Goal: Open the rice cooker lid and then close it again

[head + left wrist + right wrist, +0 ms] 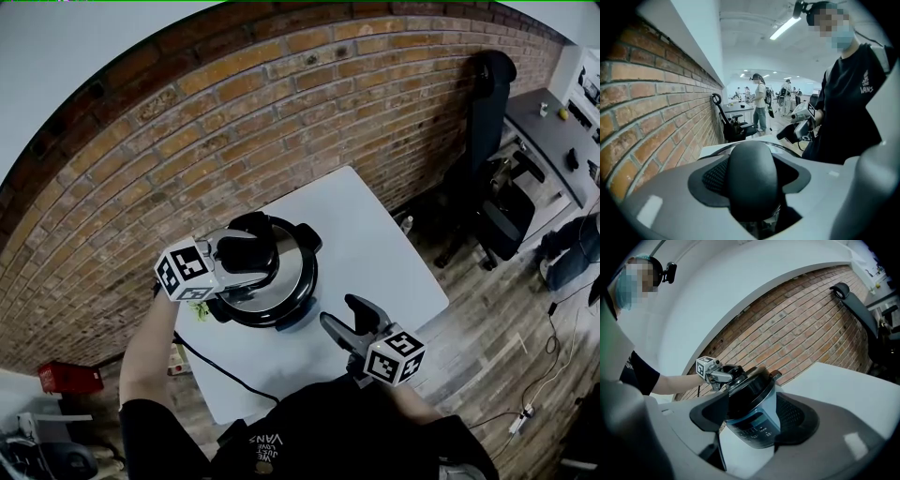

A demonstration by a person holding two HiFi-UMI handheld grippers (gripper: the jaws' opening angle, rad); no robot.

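A black and silver rice cooker (281,292) stands on the white table (380,253), with its lid (292,261) on top. My left gripper (246,253) reaches over the lid from the left and is shut on the black lid handle (752,159), which fills the space between its pads. The same grip shows from the right gripper view, where the left gripper (730,376) sits on top of the cooker (754,401). My right gripper (349,317) hovers over the table in front of the cooker, open with nothing between its jaws. It points at the cooker's control panel (757,427).
A brick wall (234,131) runs behind the table. A black power cord (217,367) trails off the table's near left edge. Office chairs (492,197) stand on the wooden floor to the right, and a red box (70,378) lies on the floor at far left.
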